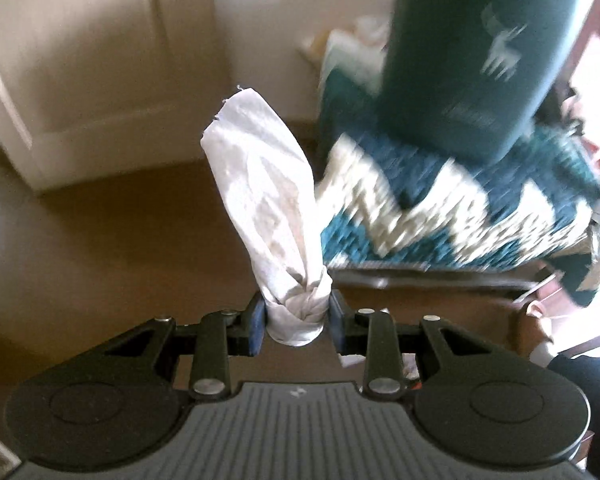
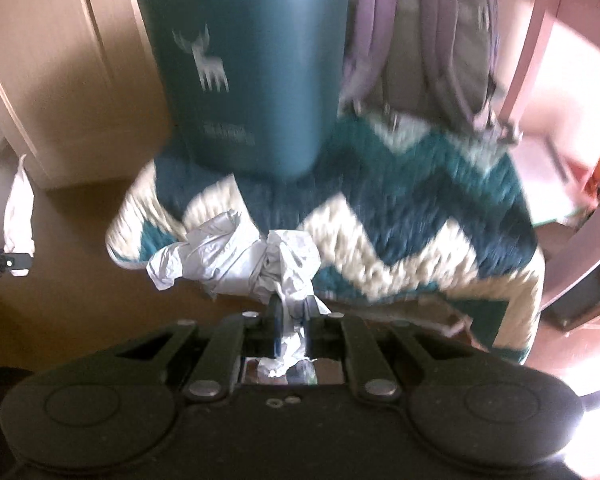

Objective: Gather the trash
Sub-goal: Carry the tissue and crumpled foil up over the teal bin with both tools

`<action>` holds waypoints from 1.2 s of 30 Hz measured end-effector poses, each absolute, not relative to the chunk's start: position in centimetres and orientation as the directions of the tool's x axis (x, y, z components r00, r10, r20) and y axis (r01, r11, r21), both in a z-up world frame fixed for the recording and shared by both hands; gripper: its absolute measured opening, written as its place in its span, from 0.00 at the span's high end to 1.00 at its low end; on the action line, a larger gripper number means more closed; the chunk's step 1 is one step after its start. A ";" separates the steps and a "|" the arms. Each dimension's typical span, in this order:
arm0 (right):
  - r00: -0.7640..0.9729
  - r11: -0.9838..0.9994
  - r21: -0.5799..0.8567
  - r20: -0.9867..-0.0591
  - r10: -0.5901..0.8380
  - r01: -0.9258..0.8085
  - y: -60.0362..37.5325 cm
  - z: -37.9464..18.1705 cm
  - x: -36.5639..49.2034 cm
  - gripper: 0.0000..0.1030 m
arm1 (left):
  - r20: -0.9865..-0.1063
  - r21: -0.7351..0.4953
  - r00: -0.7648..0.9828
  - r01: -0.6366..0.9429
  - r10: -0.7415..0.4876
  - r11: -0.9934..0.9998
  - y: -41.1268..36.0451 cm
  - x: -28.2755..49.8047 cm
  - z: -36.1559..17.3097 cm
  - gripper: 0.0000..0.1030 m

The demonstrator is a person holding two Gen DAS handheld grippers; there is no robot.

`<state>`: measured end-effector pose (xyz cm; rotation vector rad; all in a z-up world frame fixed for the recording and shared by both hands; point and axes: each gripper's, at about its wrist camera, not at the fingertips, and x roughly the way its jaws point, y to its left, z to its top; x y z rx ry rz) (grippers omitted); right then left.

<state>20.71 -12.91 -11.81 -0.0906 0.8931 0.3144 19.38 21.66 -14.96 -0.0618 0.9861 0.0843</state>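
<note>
Brown flooring (image 1: 100,220) and pale cupboard doors (image 1: 80,60) frame a teal bin printed with a white deer (image 2: 240,68), standing at the far edge of a teal-and-cream zigzag rug (image 2: 400,216). Both views are smeared by motion blur.

On the near side of the bin, the left gripper (image 1: 298,318) is clamped around the twisted lower end of a white crumpled paper wad (image 1: 268,200), which rises upright and free above the jaws, off to the bin's left. The right gripper (image 2: 293,322) is pinched tight on a second piece of rubbish, a crumpled white paper-and-plastic bundle (image 2: 236,256), held directly in front of the bin and low against its wall; most of that bundle hangs to the left of the jaws, outside the grip. A lilac backpack (image 2: 432,40) hangs just right of the bin.

Neither piece is in the bin yet, and its opening lies out of frame above. The likeliest slip, by my reading, is the right-hand bundle: only a thin tail sits between the pads, so a fast swing up could tear or shake it loose onto the rug. The tall wad could catch the bin's rim and fall outside. A bump from either claw might tip the bin.
</note>
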 end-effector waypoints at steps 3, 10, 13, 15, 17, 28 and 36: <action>0.627 0.946 0.054 -0.737 0.253 -0.319 -12.9 -8.5 20.5 0.92 | -0.805 -0.006 0.593 -0.071 0.038 0.997 20.1 19.6 -11.5 0.70; 0.726 0.944 0.020 -0.635 0.266 -0.328 -12.6 -1.6 20.9 0.92 | -0.735 -0.003 0.678 0.003 -0.005 1.000 16.1 21.4 -4.0 0.70; 0.760 0.945 0.001 -0.593 0.265 -0.328 -12.3 0.9 21.3 0.92 | -0.706 -0.006 0.708 0.033 -0.028 0.999 14.6 22.5 -1.0 0.70; 0.779 0.946 -0.012 -0.570 0.260 -0.324 -12.1 2.3 21.8 0.92 | -0.683 0.011 0.730 0.053 -0.031 0.999 13.5 23.3 0.8 0.70; 0.795 0.949 -0.015 -0.550 0.256 -0.316 -11.9 3.6 22.5 0.92 | -0.662 0.023 0.749 0.065 -0.034 0.998 12.7 24.0 2.5 0.70; 0.855 0.969 -0.067 -0.488 0.175 -0.237 -10.3 8.3 28.3 0.92 | -0.626 -0.043 0.772 0.104 -0.108 0.994 9.6 31.3 7.5 0.70; 0.851 0.974 -0.126 -0.515 0.099 -0.189 -8.3 8.1 33.8 0.92 | -0.638 -0.077 0.760 0.101 -0.127 0.992 8.4 36.9 8.1 0.69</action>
